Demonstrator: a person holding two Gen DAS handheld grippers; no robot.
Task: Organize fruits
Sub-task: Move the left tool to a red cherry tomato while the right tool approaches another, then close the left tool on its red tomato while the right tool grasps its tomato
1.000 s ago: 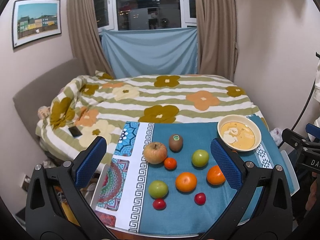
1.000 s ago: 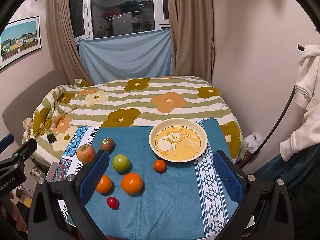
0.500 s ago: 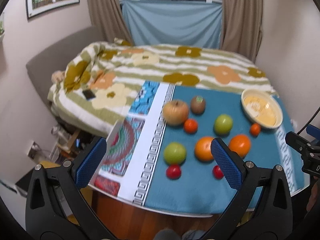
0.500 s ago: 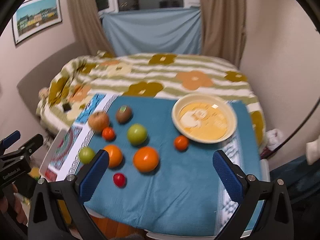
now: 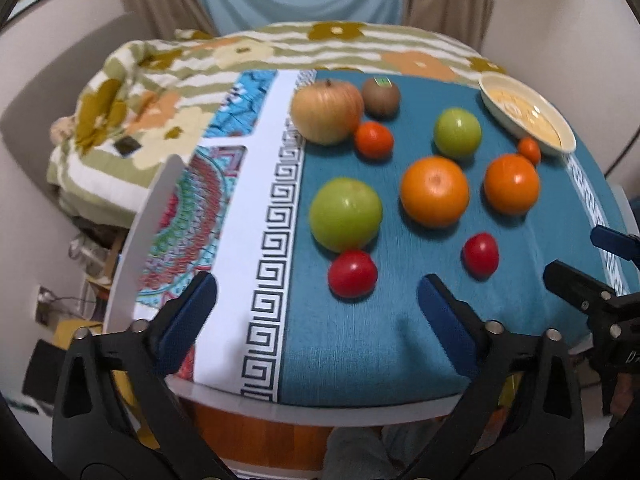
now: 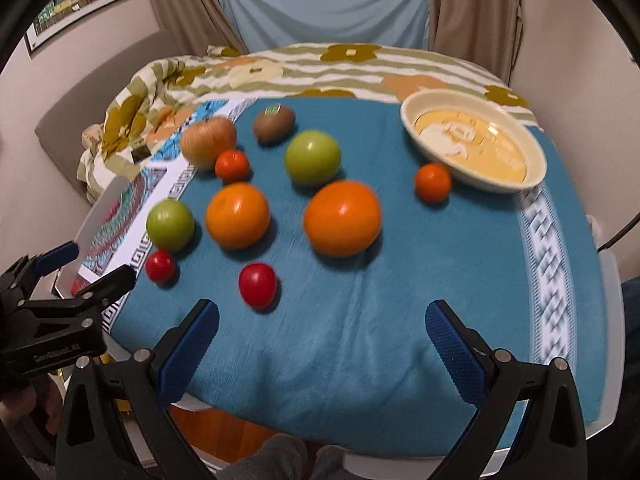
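Several fruits lie on a teal cloth: a pale apple, a kiwi, two green apples, two big oranges, two small oranges and two red tomatoes. A cream bowl stands empty at the far right. My left gripper is open above the near edge, just short of the left tomato. My right gripper is open near the front edge, beside the right tomato. The bowl shows at its upper right.
The small table stands against a bed with a flowered quilt. A wall with curtains is behind. The floor and my feet show below the table's front edge. Each gripper sees the other at its side.
Both grippers have moved down and forward toward the table; the fruits now look much larger and closer. Both stay open. No fruit has moved.
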